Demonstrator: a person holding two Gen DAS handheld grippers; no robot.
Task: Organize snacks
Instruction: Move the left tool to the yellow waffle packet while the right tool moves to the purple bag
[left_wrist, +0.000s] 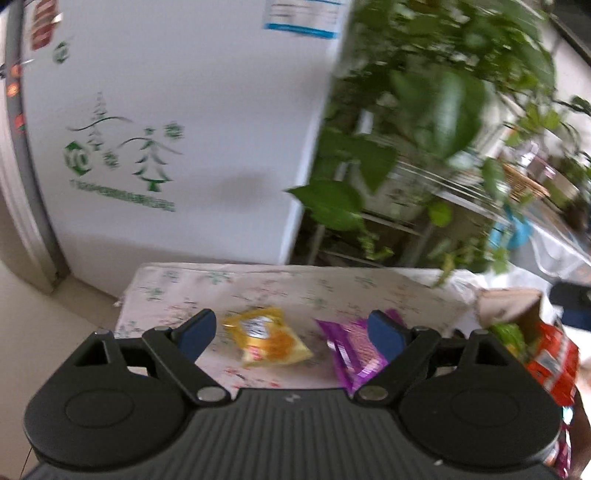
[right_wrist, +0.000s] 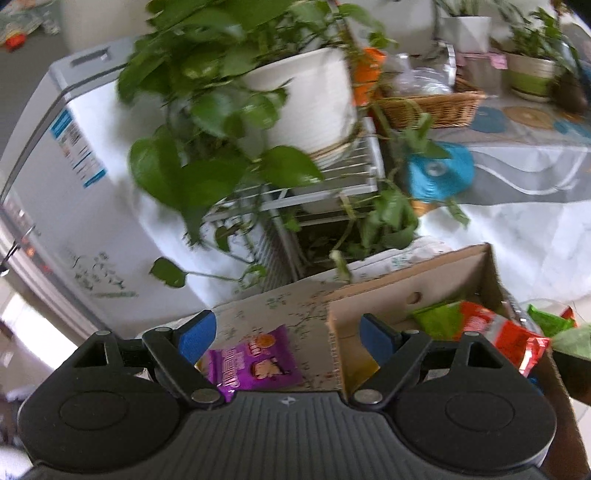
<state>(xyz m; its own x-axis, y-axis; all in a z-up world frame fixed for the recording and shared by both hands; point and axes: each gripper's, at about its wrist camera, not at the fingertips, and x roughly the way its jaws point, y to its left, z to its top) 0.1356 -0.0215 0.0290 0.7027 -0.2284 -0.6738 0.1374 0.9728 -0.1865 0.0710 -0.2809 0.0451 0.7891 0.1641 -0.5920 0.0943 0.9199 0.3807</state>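
My left gripper (left_wrist: 291, 332) hangs wide open and empty above the yellow packet (left_wrist: 267, 338), which lies between its fingers on the tablecloth (left_wrist: 177, 291); the purple packet (left_wrist: 351, 347) sits just right.

A: The yellow packet (left_wrist: 267, 338) and purple packet (right_wrist: 251, 363) look like glossy plastic film. And the box (right_wrist: 406, 291)?

B: Matt brown cardboard, corrugated at the edge. The bench (left_wrist: 295, 291) has a printed floral cloth, and the basket (right_wrist: 432, 105) is woven wicker.
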